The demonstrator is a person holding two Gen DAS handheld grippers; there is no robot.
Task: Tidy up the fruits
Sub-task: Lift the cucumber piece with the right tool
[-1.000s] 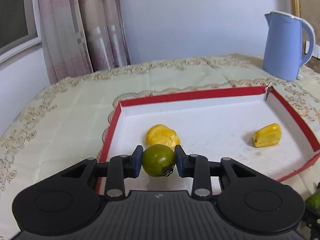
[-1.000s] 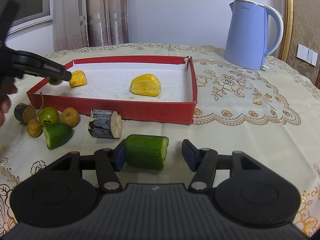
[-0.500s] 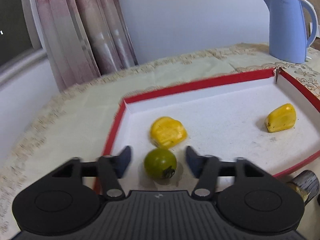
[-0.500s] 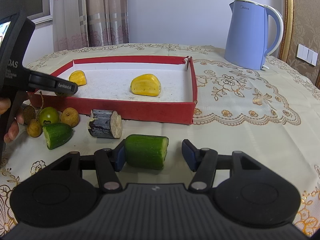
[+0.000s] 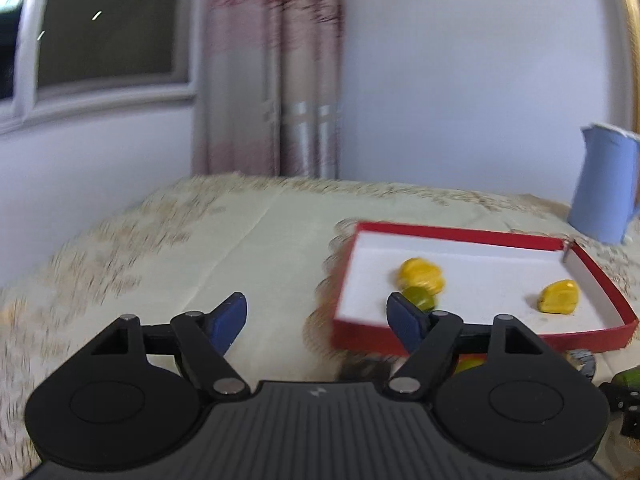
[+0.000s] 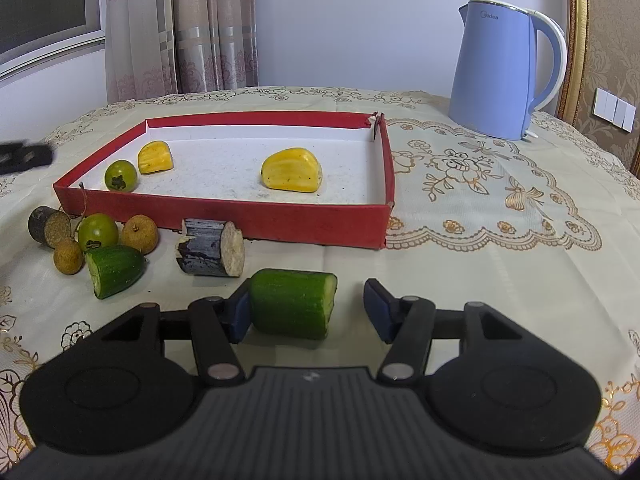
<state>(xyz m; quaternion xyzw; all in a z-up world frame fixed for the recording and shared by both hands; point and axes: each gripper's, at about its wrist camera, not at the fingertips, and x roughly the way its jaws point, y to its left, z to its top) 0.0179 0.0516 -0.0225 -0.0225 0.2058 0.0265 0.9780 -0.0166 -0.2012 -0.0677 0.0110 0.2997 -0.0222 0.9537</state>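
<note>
A red tray (image 6: 224, 216) with a white floor holds two yellow fruit pieces (image 6: 291, 170) (image 6: 155, 157) and a green tomato (image 6: 120, 175) at its left end. The tomato also shows in the left wrist view (image 5: 419, 298), inside the tray (image 5: 372, 338). My left gripper (image 5: 318, 320) is open and empty, raised left of the tray. My right gripper (image 6: 307, 310) is open around a cucumber piece (image 6: 293, 307) lying on the tablecloth; the left pad touches it, the right pad stands apart.
In front of the tray lie a second cucumber piece (image 6: 114, 270), another green tomato (image 6: 97, 232), two brown longans (image 6: 139, 233), and two dark cane stubs (image 6: 211, 247). A blue kettle (image 6: 500, 70) stands at the back right. Curtain and window are behind the table.
My left gripper let go of the green tomato inside the tray, opened wide, and pulled back up and to the left. The right gripper has not moved.
</note>
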